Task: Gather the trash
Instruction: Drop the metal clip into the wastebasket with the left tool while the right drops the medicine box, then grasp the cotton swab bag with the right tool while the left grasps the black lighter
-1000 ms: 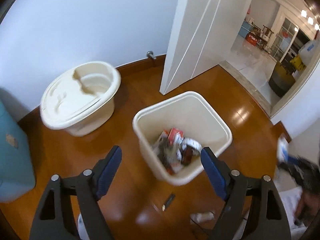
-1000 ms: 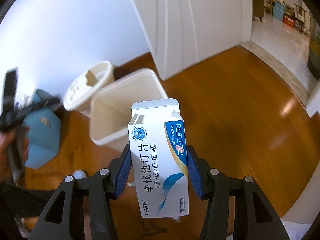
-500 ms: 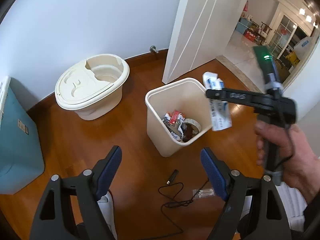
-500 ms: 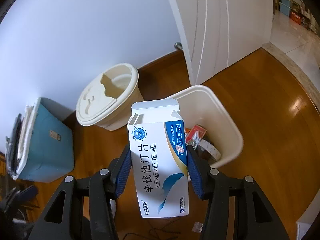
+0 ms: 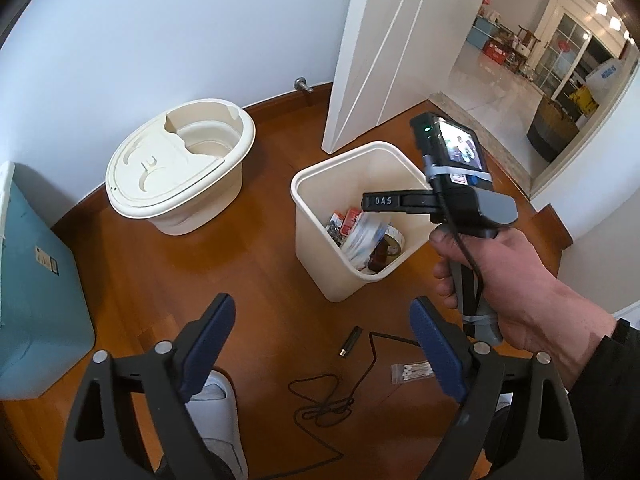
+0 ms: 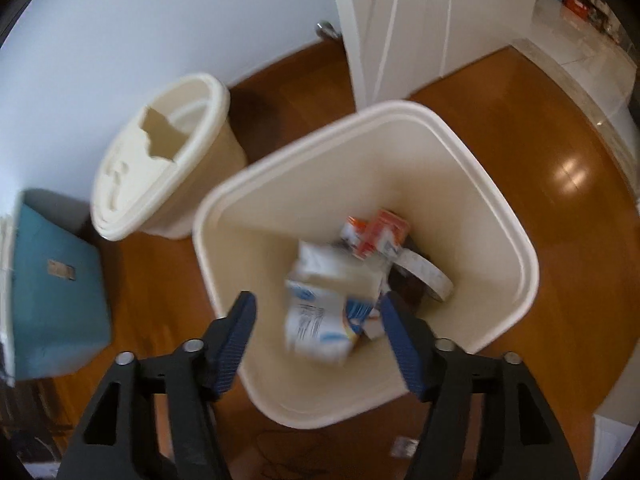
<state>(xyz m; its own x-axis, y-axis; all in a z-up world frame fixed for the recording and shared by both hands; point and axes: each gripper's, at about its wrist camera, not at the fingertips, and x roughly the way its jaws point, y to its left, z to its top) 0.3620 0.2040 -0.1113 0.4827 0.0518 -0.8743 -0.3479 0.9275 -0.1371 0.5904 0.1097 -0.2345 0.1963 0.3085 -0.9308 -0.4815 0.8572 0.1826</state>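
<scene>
My right claw (image 6: 318, 338) hangs over the cream square plastic trash bin (image 6: 516, 240), pointing steeply down, its blue-padded jaws opening with nothing pressed between them. The white-and-blue cardboard tablet box (image 6: 320, 320) is blurred inside the bin, clear of both pads, lying on the other litter there: a red-and-white carton (image 6: 376, 234) and a roll of pale tape (image 6: 426, 274). From my left wrist I see my right hand (image 5: 508, 280) gripping the tool's handle above the bin's rim (image 5: 348, 156). My left claw (image 5: 320, 344) is also opening, wide and empty, above the brown wooden floor (image 5: 256, 280). On that floor near it lie a black cable (image 5: 340, 392), a small black stick (image 5: 351, 341) and a clear little bag of cotton swabs (image 5: 412, 372). A round cream lidded tub (image 5: 180, 172) stands left of the bin, and a teal plastic box (image 5: 36, 292) further left.
</scene>
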